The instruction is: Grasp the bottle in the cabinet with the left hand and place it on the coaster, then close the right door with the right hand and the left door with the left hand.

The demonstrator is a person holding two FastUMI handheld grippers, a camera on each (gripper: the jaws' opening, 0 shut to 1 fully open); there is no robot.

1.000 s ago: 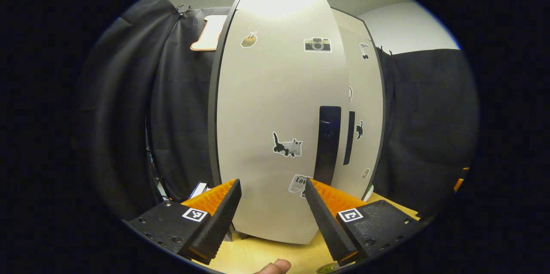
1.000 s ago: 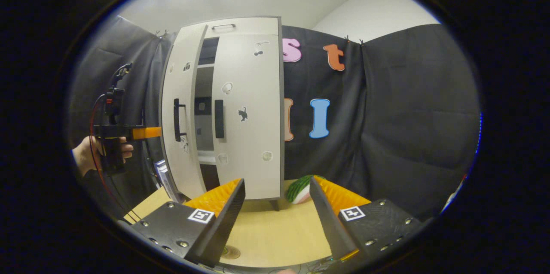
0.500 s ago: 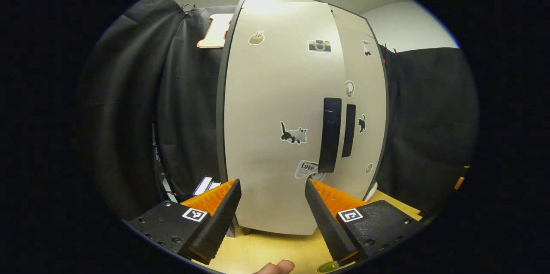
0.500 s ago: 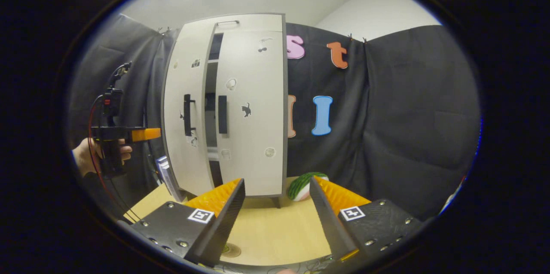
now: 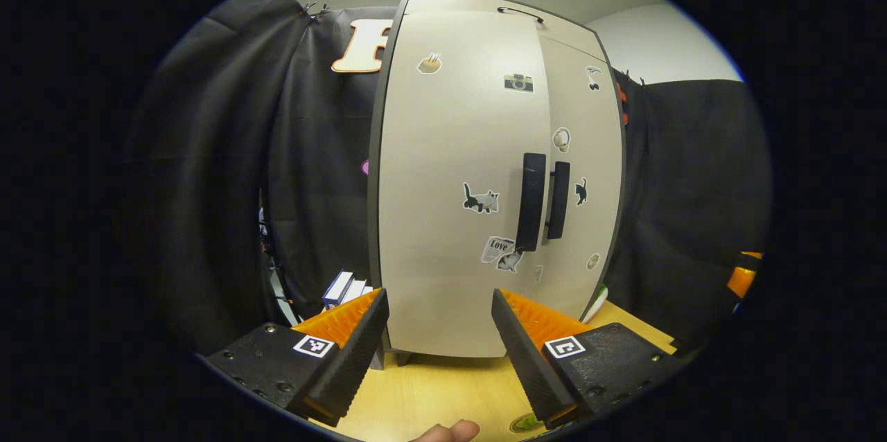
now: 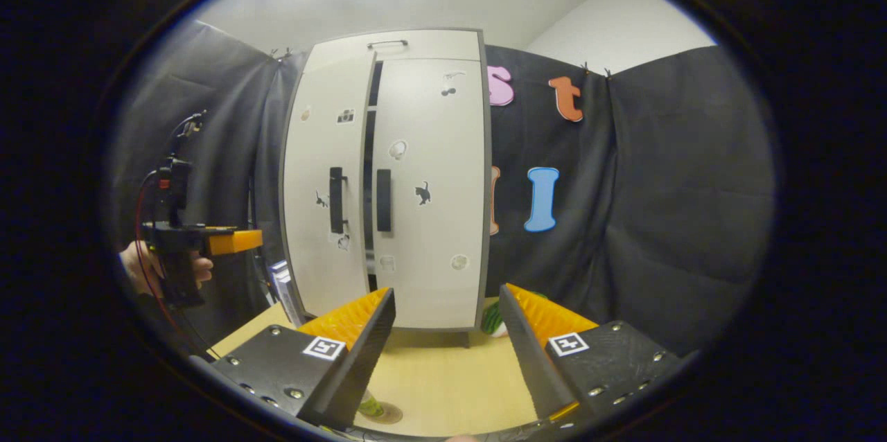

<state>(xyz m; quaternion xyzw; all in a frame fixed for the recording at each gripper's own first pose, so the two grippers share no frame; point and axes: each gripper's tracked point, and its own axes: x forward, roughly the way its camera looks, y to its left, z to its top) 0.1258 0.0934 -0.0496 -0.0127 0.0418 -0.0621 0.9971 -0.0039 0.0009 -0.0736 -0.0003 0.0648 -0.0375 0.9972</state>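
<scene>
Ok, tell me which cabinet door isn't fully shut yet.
The left door, the one with the camera sticker. A dark gap runs along its inner edge, while the right door sits flush in the cabinet.

Cabinet (image 6: 388,47) upright on the table, pale grey, stickers on both doors. Right door (image 6: 429,199) flush shut; left door (image 5: 454,186) nearly shut, thin dark gap between the two black handles. Bottle (image 6: 369,406) standing on coaster (image 6: 389,414), mostly hidden
</scene>
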